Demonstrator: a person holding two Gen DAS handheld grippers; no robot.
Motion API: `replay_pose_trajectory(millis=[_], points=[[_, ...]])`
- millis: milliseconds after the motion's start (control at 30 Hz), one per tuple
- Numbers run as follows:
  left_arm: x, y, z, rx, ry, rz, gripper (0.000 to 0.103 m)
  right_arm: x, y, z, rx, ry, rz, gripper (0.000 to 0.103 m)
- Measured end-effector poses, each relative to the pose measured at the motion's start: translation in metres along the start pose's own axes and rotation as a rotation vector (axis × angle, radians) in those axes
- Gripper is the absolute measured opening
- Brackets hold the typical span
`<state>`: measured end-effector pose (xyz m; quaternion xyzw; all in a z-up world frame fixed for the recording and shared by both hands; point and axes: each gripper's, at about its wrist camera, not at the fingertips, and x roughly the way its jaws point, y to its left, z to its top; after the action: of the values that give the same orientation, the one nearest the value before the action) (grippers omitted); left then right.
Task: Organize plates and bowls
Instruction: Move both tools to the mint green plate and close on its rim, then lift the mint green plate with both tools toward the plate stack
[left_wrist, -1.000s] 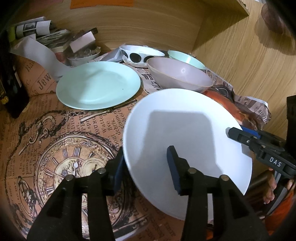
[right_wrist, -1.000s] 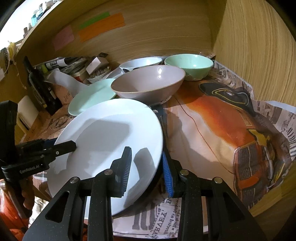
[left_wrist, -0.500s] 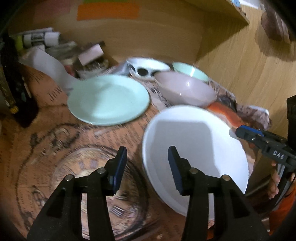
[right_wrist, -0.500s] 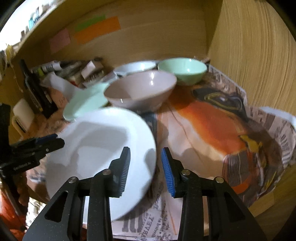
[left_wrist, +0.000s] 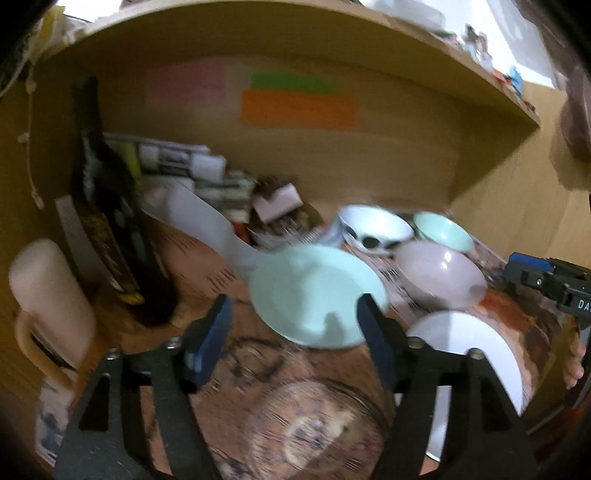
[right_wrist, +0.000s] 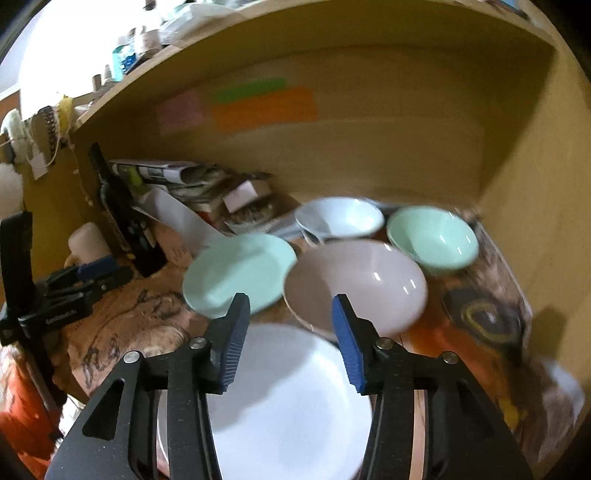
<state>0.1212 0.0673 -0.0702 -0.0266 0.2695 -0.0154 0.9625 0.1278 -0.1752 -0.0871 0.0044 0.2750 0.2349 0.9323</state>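
Observation:
The white plate (right_wrist: 288, 398) lies flat on the printed cloth, low in the right wrist view and at the lower right in the left wrist view (left_wrist: 465, 343). My right gripper (right_wrist: 290, 332) hovers above its far rim, jaws opening, nothing between the pads. My left gripper (left_wrist: 291, 332) is raised to the plate's left, jaws opening wide and empty, with the mint plate (left_wrist: 317, 291) behind them. A mauve bowl (right_wrist: 362, 284), a mint bowl (right_wrist: 432, 236) and a white bowl with black dots (left_wrist: 373, 225) stand further back.
A dark bottle (left_wrist: 110, 221) and a pale mug (left_wrist: 48, 295) stand at the left. Papers and small boxes (right_wrist: 207, 184) are heaped at the back left. Wooden walls (right_wrist: 524, 184) close the back and right; a shelf runs overhead.
Both grippers let go of the white plate's rim, opened and rose away from it. The plate now rests on the cloth. Both views have tilted up toward the back wall.

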Motion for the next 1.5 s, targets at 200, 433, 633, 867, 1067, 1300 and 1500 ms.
replay_pose_trajectory(millis=[200, 433, 633, 867, 1067, 1300, 1500], points=[[0.021, 0.029, 0.014, -0.031, 0.011, 0.051, 0.086, 0.041, 0.01, 0.025, -0.062, 0.052, 0.044, 0.044], [0.083, 0.054, 0.016, -0.088, 0.165, 0.042, 0.089, 0.105, 0.006, 0.048, -0.057, 0.199, 0.113, 0.044], [0.119, 0.059, 0.007, -0.087, 0.252, 0.021, 0.089, 0.157, 0.006, 0.058, -0.098, 0.322, 0.091, 0.044], [0.147, 0.057, -0.003, -0.051, 0.326, -0.027, 0.063, 0.199, 0.01, 0.055, -0.187, 0.438, 0.046, 0.044], [0.164, 0.059, -0.007, -0.064, 0.384, -0.071, 0.036, 0.223, -0.003, 0.059, -0.118, 0.513, 0.072, 0.044], [0.164, 0.057, -0.01, -0.063, 0.396, -0.113, 0.023, 0.242, -0.004, 0.057, -0.144, 0.564, 0.046, 0.044], [0.163, 0.054, -0.012, -0.07, 0.419, -0.148, 0.023, 0.251, 0.004, 0.053, -0.169, 0.593, 0.041, 0.035]])
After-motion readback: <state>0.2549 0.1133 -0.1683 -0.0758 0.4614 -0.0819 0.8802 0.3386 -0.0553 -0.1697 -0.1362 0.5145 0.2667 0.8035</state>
